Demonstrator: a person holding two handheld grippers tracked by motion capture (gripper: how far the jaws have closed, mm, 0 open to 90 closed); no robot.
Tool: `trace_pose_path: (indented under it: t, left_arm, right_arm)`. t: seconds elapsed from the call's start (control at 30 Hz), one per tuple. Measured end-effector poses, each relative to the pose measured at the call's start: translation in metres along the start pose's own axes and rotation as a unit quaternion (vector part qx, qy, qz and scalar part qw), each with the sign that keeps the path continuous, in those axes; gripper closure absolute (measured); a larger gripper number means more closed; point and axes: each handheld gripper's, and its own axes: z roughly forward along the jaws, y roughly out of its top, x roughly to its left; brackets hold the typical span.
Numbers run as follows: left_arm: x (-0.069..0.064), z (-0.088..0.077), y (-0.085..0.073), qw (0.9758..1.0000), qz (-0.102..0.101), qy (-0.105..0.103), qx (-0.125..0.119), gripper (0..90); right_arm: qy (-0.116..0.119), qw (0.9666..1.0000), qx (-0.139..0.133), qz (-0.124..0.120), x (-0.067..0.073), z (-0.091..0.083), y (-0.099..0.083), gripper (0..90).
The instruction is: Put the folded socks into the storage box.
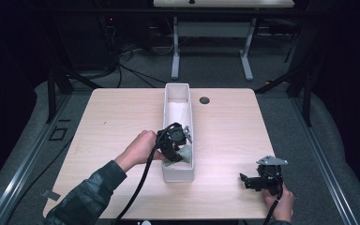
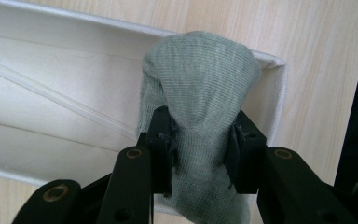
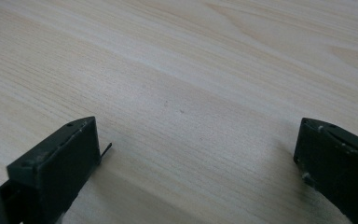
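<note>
A: What's the biggest thing here?

B: The pale wooden tabletop. On it, running away from the person near the middle, stands a long, narrow white box with an open top.

A: And the grey-green knitted sock?

B: It sits at the near end of that box, bunched up against the end wall and partly draped over the rim. The left gripper has its fingers pinching the sock from both sides, the cloth squeezed between them.

A: The other hand?

B: The right gripper rests low over the tabletop near the front right corner, well apart from the box. Its fingers are spread wide with bare wood between them.
</note>
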Motion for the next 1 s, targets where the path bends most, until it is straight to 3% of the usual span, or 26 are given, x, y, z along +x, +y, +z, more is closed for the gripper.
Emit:
trace_pose_path:
  t: [1.0]
  left_arm:
    - [0.007, 0.035, 0.001, 0.9987, -0.011, -0.035, 0.035, 64.3]
  right_arm:
    - [0.0, 1.0, 0.0, 0.0, 0.0, 0.0, 0.0, 0.0]
